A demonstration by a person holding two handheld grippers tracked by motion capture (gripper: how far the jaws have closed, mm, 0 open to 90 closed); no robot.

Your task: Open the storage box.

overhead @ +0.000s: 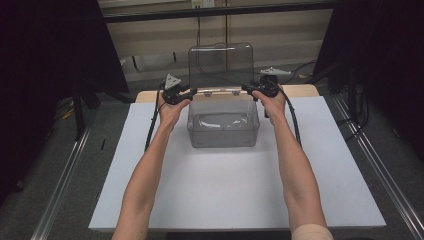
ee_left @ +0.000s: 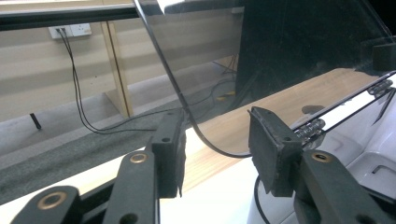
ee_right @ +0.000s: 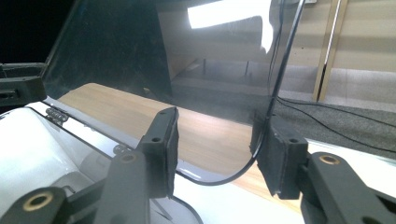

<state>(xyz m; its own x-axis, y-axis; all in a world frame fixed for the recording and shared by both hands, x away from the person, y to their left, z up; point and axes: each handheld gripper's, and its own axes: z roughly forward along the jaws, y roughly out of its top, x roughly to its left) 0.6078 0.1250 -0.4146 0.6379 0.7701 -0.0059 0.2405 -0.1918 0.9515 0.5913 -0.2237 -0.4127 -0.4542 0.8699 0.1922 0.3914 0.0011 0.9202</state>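
A clear plastic box (overhead: pixel 223 131) stands on the white board (overhead: pixel 225 190), its smoky clear lid (overhead: pixel 220 65) raised upright on hinges (ee_left: pixel 310 128) at the back rim. My left gripper (overhead: pixel 192 91) sits at the lid's lower left corner, my right gripper (overhead: pixel 246 88) at its lower right corner. In the left gripper view the jaws (ee_left: pixel 215 154) stand apart with the lid's curved corner edge (ee_left: pixel 187 116) between them, close to the left pad. In the right gripper view the jaws (ee_right: pixel 215 149) are also apart, and the lid's edge (ee_right: pixel 275 88) runs down against the right pad.
The white board covers a wooden table (overhead: pixel 300 91) whose far strip shows behind the box. Black curtains hang on both sides, and metal rails (overhead: pixel 65 175) run along the floor. Cables (ee_left: pixel 79 98) trail over the grey carpet beyond the table.
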